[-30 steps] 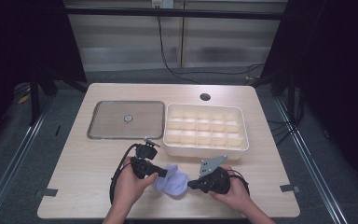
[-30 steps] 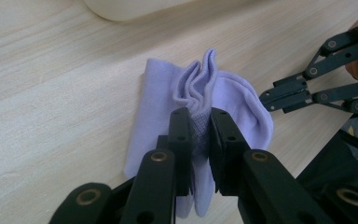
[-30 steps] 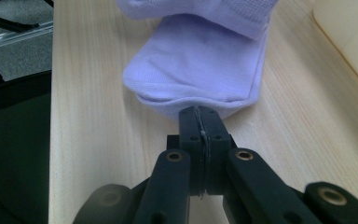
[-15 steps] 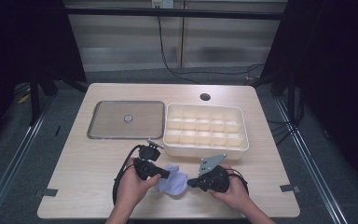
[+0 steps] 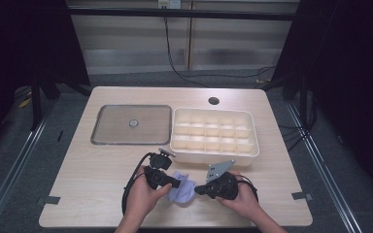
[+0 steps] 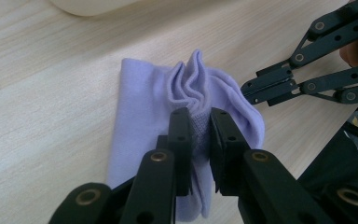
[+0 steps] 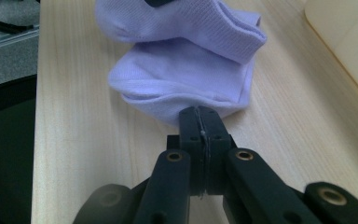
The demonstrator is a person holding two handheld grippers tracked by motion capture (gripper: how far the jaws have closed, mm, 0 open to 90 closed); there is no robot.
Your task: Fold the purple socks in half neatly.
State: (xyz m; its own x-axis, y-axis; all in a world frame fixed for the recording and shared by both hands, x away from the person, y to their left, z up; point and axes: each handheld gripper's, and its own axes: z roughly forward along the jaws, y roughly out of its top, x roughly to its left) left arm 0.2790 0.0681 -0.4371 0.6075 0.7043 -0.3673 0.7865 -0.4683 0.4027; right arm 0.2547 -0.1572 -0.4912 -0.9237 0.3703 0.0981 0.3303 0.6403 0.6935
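A lavender sock (image 5: pixel 184 192) lies bunched on the wooden table near the front edge, between my two grippers. My left gripper (image 6: pixel 199 125) is shut on a ribbed fold of the sock (image 6: pixel 142 102), which puckers up just beyond its jaws. In the high view the left gripper (image 5: pixel 176 184) comes in from the sock's left. My right gripper (image 7: pixel 199 115) is shut, its tips pinching the near edge of the sock (image 7: pixel 186 70), whose lower layer draws to a point there. From the right, the right gripper (image 5: pixel 197 189) meets the sock; its tips (image 6: pixel 248 89) touch the sock's rim.
A white box with several compartments (image 5: pixel 214 151) stands just behind the grippers. A flat grey tray (image 5: pixel 107 124) with a small knob lies to its left. A round hole (image 5: pixel 213 101) is in the table's far side. Bare wood stretches left of the hands.
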